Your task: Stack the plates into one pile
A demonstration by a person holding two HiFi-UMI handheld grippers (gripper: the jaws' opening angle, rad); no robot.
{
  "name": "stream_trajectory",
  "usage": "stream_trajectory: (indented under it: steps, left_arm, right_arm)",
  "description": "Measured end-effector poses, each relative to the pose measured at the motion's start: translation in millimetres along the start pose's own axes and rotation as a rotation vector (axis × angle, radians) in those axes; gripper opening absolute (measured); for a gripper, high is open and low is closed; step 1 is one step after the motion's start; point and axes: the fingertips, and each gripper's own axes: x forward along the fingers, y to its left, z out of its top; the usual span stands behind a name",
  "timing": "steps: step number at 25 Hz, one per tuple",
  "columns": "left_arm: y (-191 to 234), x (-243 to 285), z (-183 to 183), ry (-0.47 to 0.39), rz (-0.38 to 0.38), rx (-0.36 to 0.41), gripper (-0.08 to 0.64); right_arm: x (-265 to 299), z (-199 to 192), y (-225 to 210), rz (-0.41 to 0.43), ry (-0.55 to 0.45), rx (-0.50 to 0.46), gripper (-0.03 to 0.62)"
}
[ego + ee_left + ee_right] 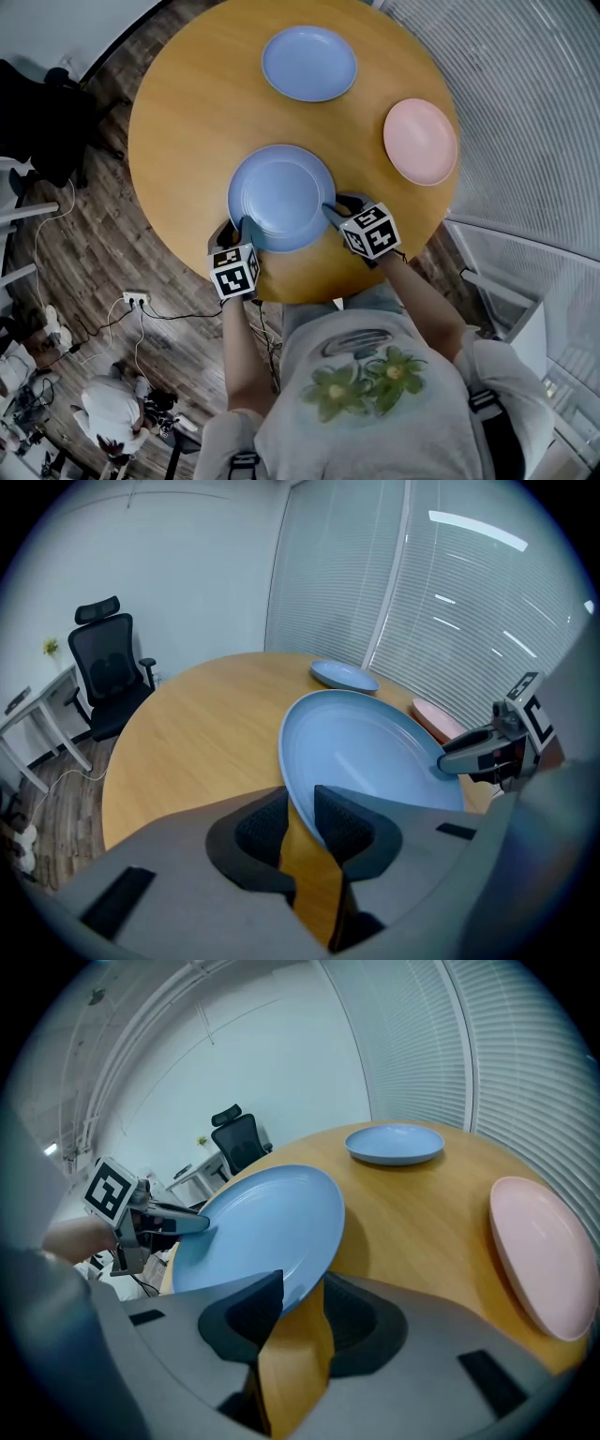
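Note:
The near blue plate point(281, 195) lies at the front of the round wooden table point(187, 103), between my two grippers. My left gripper point(239, 225) is shut on its left rim, with both pads on the edge point(302, 803). My right gripper point(339, 204) is open around the right rim: the edge rests on one pad and the other pad stands apart point(305, 1288). In the right gripper view the plate point(262, 1227) looks tilted, with a shadow under it. A second blue plate point(309, 63) sits at the far side. A pink plate point(420, 141) sits at the right edge.
A black office chair point(105, 663) and a desk stand beyond the table's left side. Window blinds point(450, 592) run along the far right. Cables and a power strip point(136, 300) lie on the wood floor. The person's body is against the table's near edge.

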Motion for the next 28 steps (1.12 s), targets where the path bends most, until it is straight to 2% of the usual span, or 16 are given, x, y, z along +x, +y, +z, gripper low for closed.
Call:
stream_trajectory:
  steps: [6, 14, 17, 28]
  left_arm:
    - [-25, -28, 24, -0.066, 0.007, 0.009, 0.098]
    - [-74, -52, 29, -0.08, 0.055, 0.006, 0.098]
    - [-93, -64, 29, -0.1, 0.05, 0.004, 0.098]
    - [-193, -50, 53, -0.107, -0.017, 0.099, 0.1]
  right_arm:
    - [-41, 19, -3, 0.005, -0.06, -0.045, 0.155]
    - [-95, 19, -20, 0.025, -0.09, -0.073, 0.153]
    - [-114, 10, -26, 0.011, -0.097, -0.086, 0.155]
    - [-179, -17, -103, -0.081, -0.141, 0.019, 0.14]
